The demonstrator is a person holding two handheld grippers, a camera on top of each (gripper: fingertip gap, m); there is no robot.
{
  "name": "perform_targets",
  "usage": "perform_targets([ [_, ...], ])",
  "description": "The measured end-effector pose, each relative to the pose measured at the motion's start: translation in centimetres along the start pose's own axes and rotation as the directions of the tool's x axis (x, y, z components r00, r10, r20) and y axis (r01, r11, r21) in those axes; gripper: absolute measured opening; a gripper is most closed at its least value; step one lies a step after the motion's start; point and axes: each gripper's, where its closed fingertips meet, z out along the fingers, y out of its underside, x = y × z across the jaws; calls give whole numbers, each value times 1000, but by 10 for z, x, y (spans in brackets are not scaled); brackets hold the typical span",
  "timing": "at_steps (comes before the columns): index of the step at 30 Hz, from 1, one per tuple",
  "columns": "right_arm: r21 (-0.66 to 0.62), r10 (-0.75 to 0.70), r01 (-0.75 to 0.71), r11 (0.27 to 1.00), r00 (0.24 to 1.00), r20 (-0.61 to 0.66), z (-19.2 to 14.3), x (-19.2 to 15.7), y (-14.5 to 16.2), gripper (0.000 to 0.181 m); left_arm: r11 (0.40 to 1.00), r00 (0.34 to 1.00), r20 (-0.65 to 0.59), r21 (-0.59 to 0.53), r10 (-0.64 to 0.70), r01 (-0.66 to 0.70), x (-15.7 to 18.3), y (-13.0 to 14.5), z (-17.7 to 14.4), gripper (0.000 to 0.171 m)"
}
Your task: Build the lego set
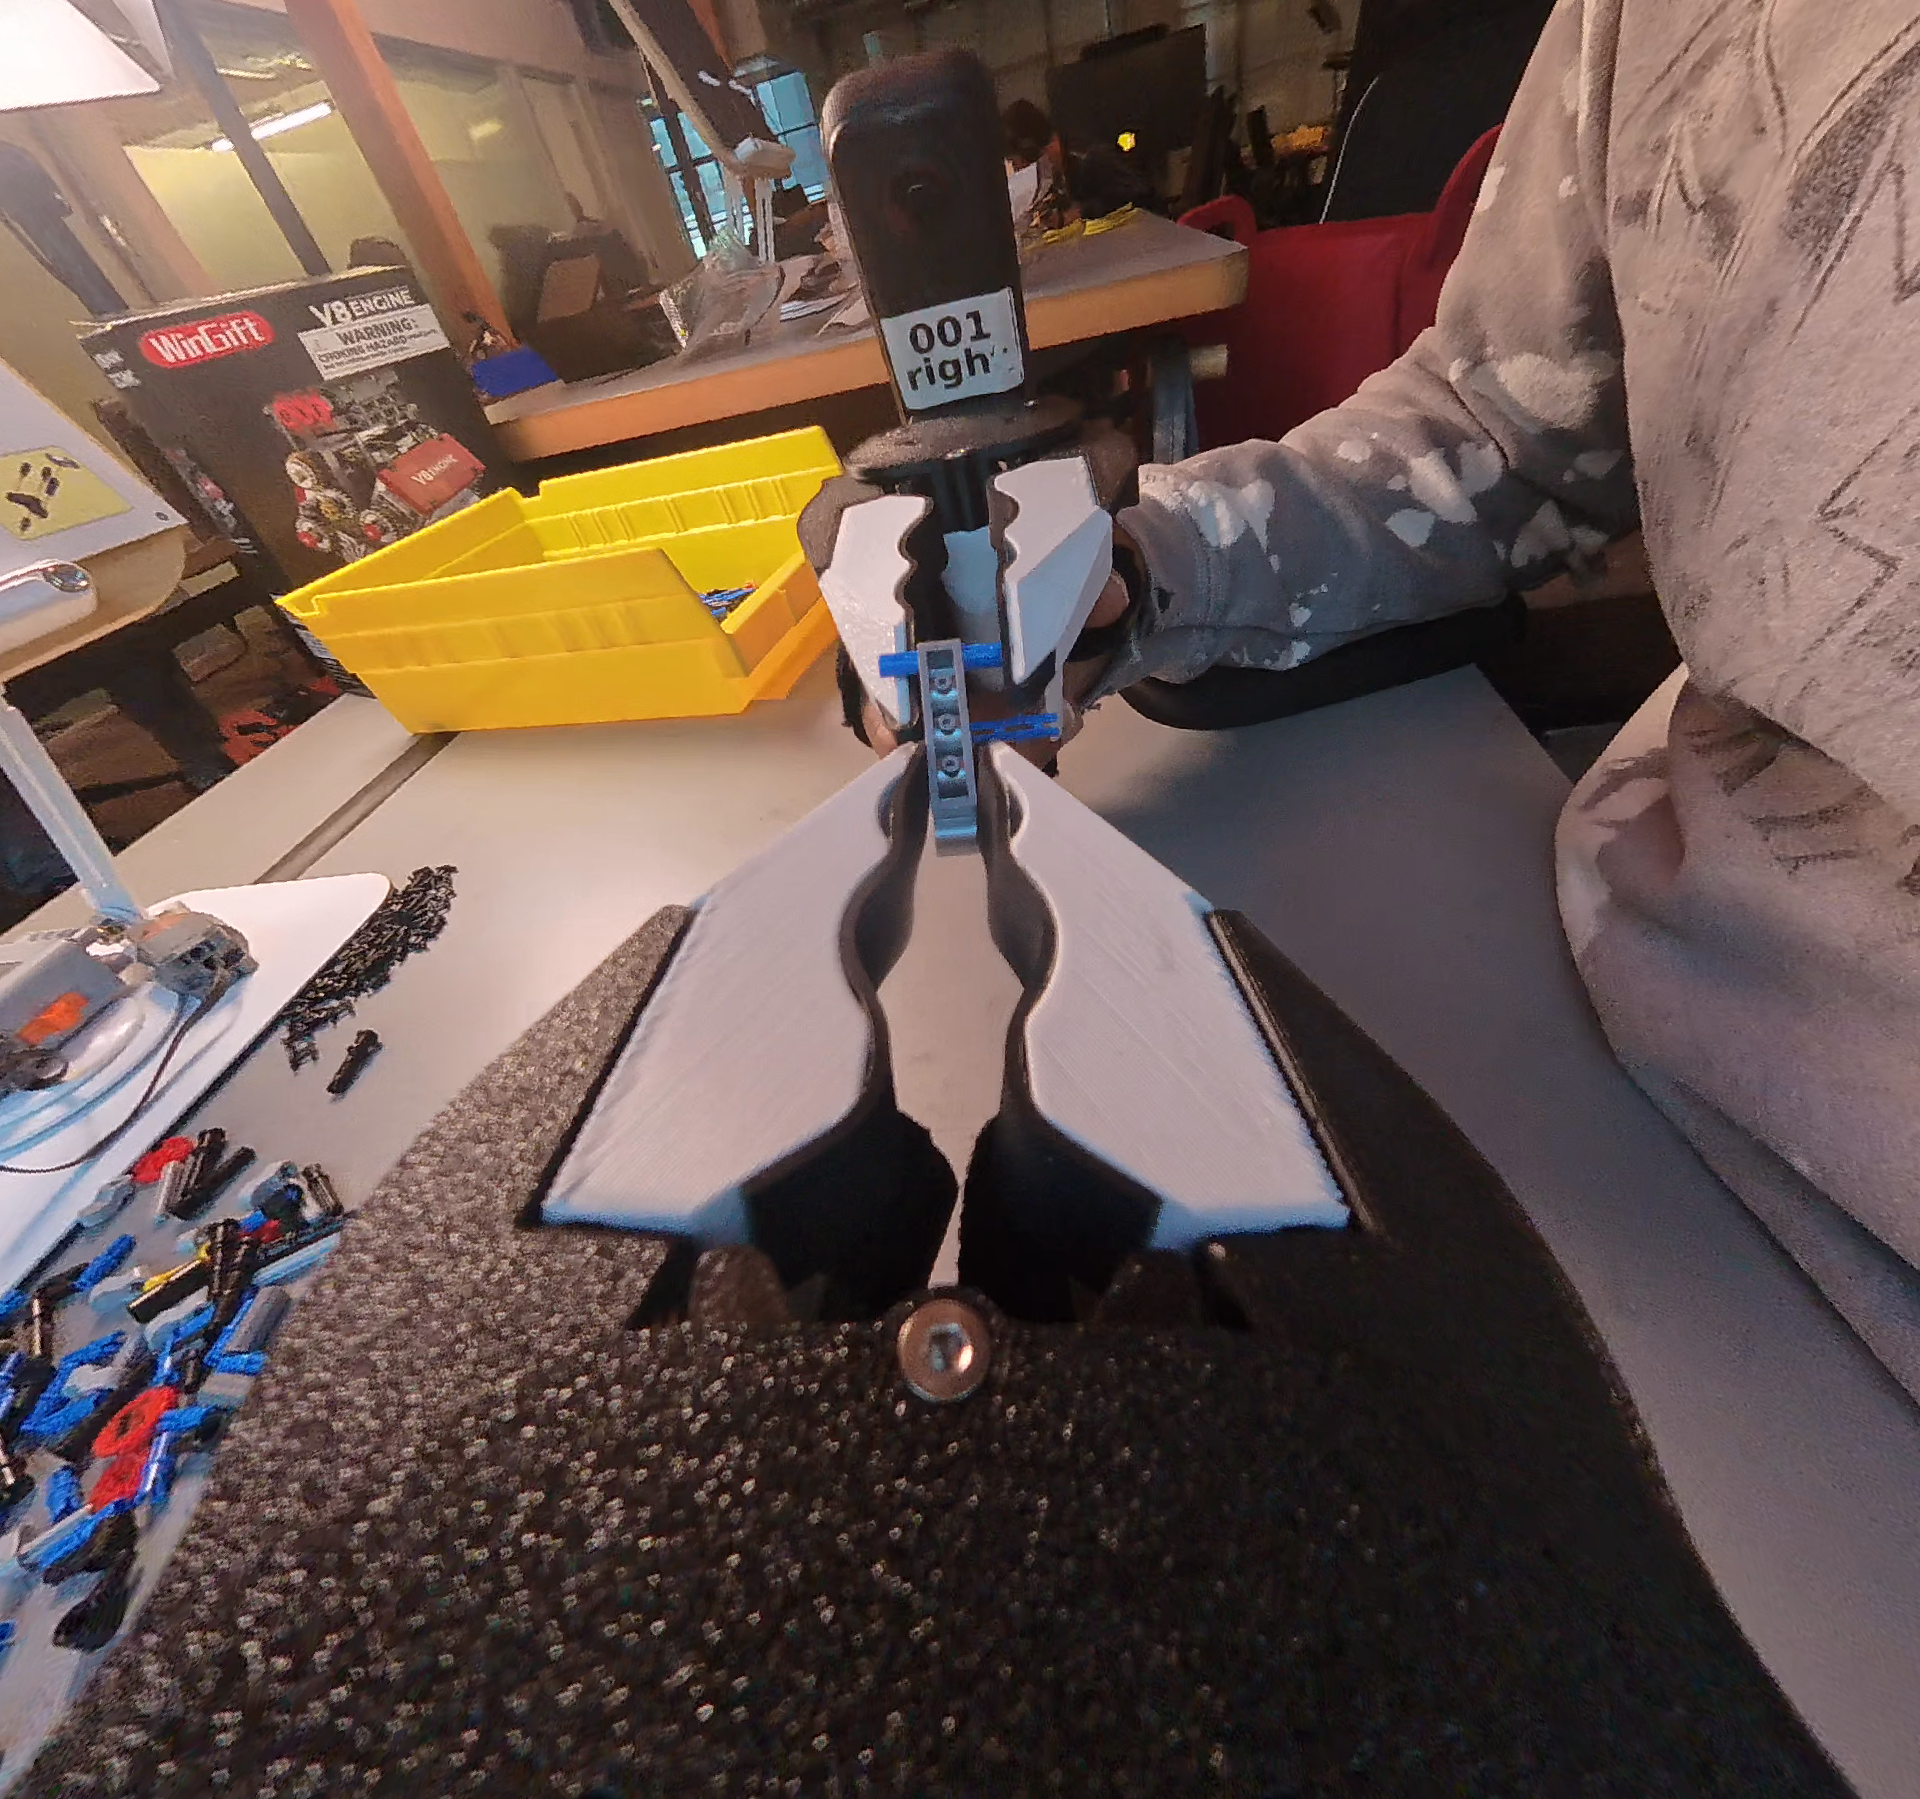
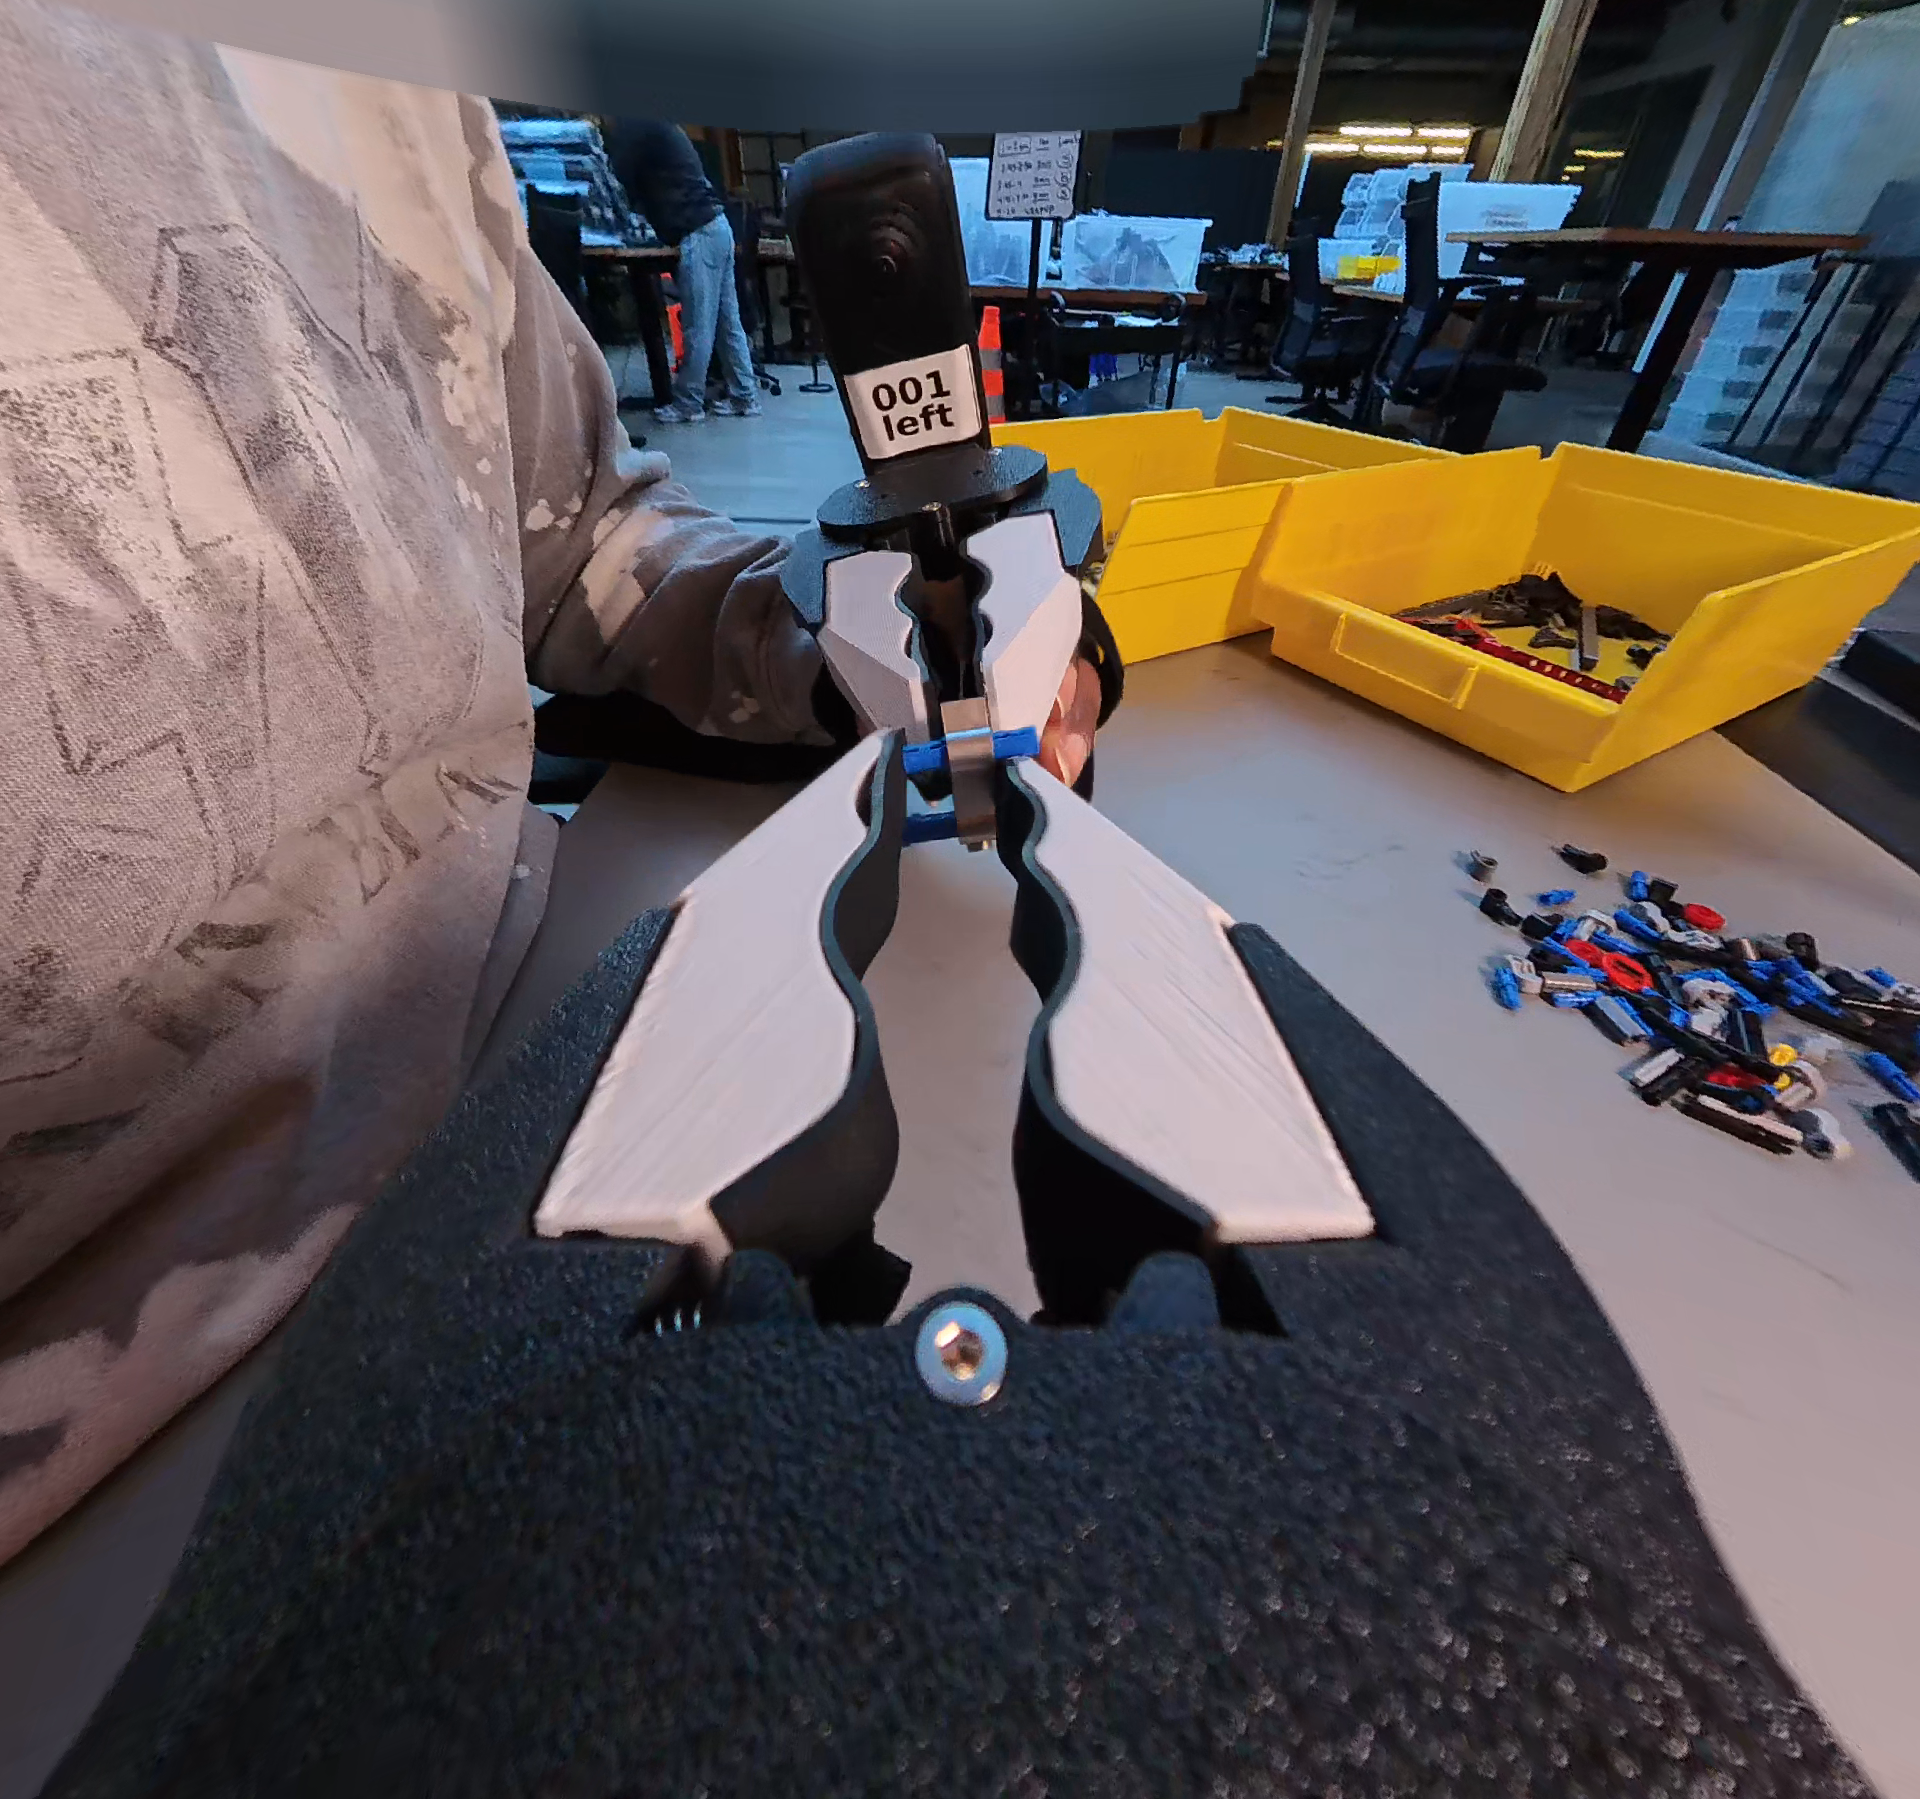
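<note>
Above the grey counter [image 1: 1299,876], the left gripper [image 1: 948,762] and right gripper [image 2: 948,783] meet tip to tip, jaws of both seemingly clamped on one grey holed beam [image 1: 945,741] carrying blue pins [image 1: 1023,726].

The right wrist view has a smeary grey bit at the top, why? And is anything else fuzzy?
Right wrist view: the grey smear was added afterwards to hide someone; the loose toy pieces blur near the edge. Left wrist view: the yellow bin is sharp, the background dim.
</note>
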Motion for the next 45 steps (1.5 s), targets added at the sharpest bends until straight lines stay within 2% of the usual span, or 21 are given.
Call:
perform_targets([
  [8, 6, 43, -43, 999, 999, 6, 1, 2, 3, 15, 999, 999, -3, 3, -44, 44, -3, 3, -1, 6],
  [11, -1, 82, -82, 997, 996, -43, -1, 13, 6, 16, 992, 991, 35, 18, -127, 126, -13, 6, 1, 6],
  [14, 29, 104, -102, 994, 992, -73, -6, 21, 1, 42, 969, 972, 49, 96, -231, 226, -27, -1, -5, 6],
  [16, 24, 125, -124, 992, 990, -67, -5, 21, 3, 45, 946, 955, 29, 149, -294, 287, -31, -7, -8, 6],
  [19, 54, 142, -139, 989, 989, -52, 0, 18, -1, 38, 938, 951, 15, 173, -308, 301, -30, -10, -8, 6],
  [21, 69, 163, -159, 985, 985, -60, 0, 20, -3, 24, 940, 955, 8, 181, -297, 290, -27, -13, -7, 6],
  [24, 84, 187, -183, 979, 982, -36, 0, 18, -5, 23, 947, 961, 11, 175, -275, 269, -25, -12, -6, 6],
  [30, -10, 144, -145, 989, 987, -76, 0, 20, 8, 21, 969, 970, 26, 45, -243, 242, -24, 6, -6, 11],
  [31, -17, 123, -125, 992, 988, -89, -1, 20, 9, 0, 969, 969, 22, 32, -247, 246, -25, 8, -7, 11],
  [33, -20, 97, -100, 995, 989, -114, -1, 22, 8, 0, 966, 965, -43, 11, -258, 259, -17, 7, -9, 11],
  [35, -41, 106, -110, 993, 990, -91, 2, 18, 10, 24, 967, 967, 0, 39, -253, 253, -24, 3, -9, 10],
  [36, -40, 124, -127, 991, 990, -74, 4, 15, 10, 30, 967, 968, 5, 50, -251, 251, -25, 2, -9, 10],
  [41, 44, 170, -168, 985, 983, -69, -1, 20, 1, 34, 952, 957, -65, 99, -284, 289, -18, -4, -9, 10],
  [45, 81, 208, -208, 975, 978, 14, 1, 11, -3, 33, 933, 937, -157, 136, -313, 334, -5, -12, -6, 10],
])
